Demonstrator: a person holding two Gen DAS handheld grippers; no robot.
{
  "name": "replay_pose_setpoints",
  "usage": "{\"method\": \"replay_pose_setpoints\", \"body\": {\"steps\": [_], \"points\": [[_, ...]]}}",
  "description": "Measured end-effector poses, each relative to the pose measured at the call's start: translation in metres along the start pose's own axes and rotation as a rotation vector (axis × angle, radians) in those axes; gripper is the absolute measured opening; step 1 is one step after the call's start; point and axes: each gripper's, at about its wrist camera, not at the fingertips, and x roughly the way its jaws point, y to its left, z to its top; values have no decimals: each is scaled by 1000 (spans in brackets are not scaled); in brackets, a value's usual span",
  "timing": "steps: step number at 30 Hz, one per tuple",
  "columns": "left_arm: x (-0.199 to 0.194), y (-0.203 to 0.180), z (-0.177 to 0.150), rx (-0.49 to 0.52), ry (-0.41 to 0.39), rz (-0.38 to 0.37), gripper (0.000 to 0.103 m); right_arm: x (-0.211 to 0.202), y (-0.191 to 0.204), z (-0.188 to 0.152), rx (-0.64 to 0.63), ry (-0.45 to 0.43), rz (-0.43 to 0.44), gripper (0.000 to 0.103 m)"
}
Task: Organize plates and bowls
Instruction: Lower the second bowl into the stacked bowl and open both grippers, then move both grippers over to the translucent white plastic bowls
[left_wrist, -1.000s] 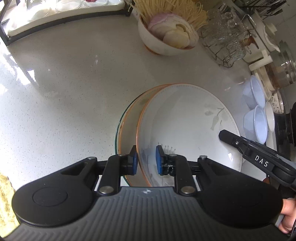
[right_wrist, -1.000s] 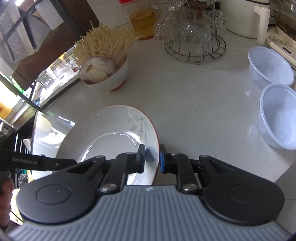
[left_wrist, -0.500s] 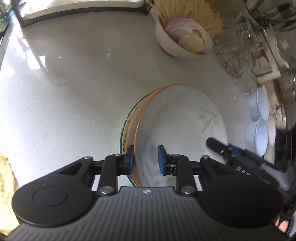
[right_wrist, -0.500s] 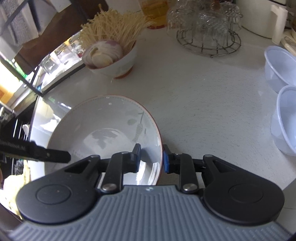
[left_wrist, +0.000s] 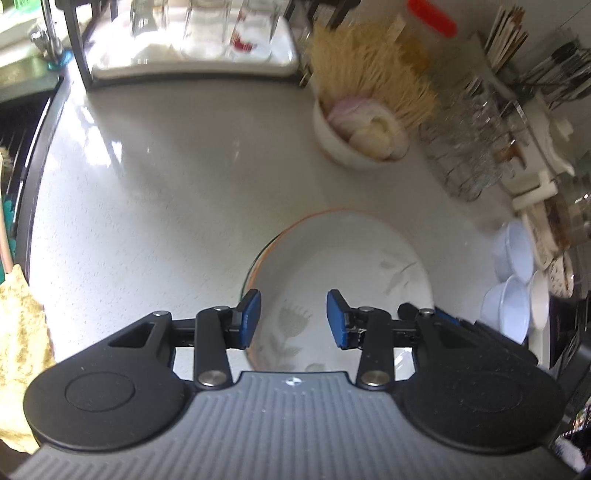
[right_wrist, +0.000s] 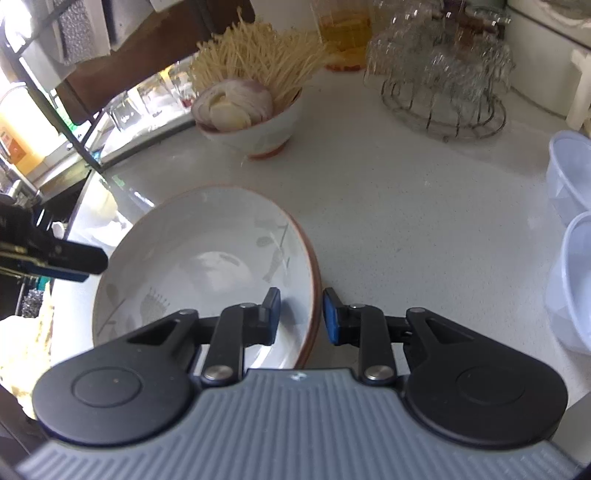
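Observation:
A white plate (left_wrist: 343, 266) with an orange rim and a leaf pattern lies on a glass plate on the counter. My left gripper (left_wrist: 294, 319) hovers above its near-left part. Its jaws are opening, the plate shows below and between the pads, and neither pad touches it. My right gripper (right_wrist: 301, 316) straddles the same plate's (right_wrist: 207, 251) right rim, one pad inside and one outside. Small gaps show on both sides, so it stands open around the rim. The left gripper's finger (right_wrist: 70, 256) juts in over the plate's far-left edge.
A bowl (right_wrist: 255, 136) of onion slices and pale thin strands stands behind the plate. A wire rack of glasses (right_wrist: 443, 77) sits at the back right. Clear plastic bowls (right_wrist: 570, 177) line the right side. A drying tray (left_wrist: 192, 55), a sink (left_wrist: 22, 99) and a yellow cloth (left_wrist: 22, 325) are on the left.
My left gripper let go of the plate's rim, opened wide and rose. My right gripper's pads spread off the rim. The plate has settled flatter on the glass plate.

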Motion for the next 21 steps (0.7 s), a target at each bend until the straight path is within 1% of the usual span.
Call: {"method": "replay_pose_setpoints", "body": {"steps": [2, 4, 5, 7, 10, 12, 14, 15, 18, 21], "points": [[-10, -8, 0, 7, -45, 6, 44, -11, 1, 2, -9, -44, -4, 28], [-24, -15, -2, 16, -89, 4, 44, -29, 5, 4, -35, -107, -21, 29], [-32, -20, -4, 27, -113, 16, 44, -37, 7, 6, -40, -133, -24, 29], [-51, -35, -7, 89, -181, 41, 44, -57, 9, 11, -39, -182, -23, 29], [-83, -46, -12, 116, -266, 12, 44, -87, 14, 18, -33, -248, -17, 29], [-100, -51, -15, 138, -310, -1, 44, -104, 17, 21, -18, -274, -15, 29], [-117, -54, -20, 158, -336, -22, 44, -121, 20, 22, 10, -290, -13, 29], [-125, -54, -23, 157, -347, -44, 44, -130, 22, 22, 20, -300, -13, 29], [-145, -50, -34, 149, -373, -89, 44, -150, 32, 18, 26, -335, -48, 29], [-158, -47, -52, 167, -400, -77, 44, -164, 40, 11, 45, -354, -43, 29]]}}
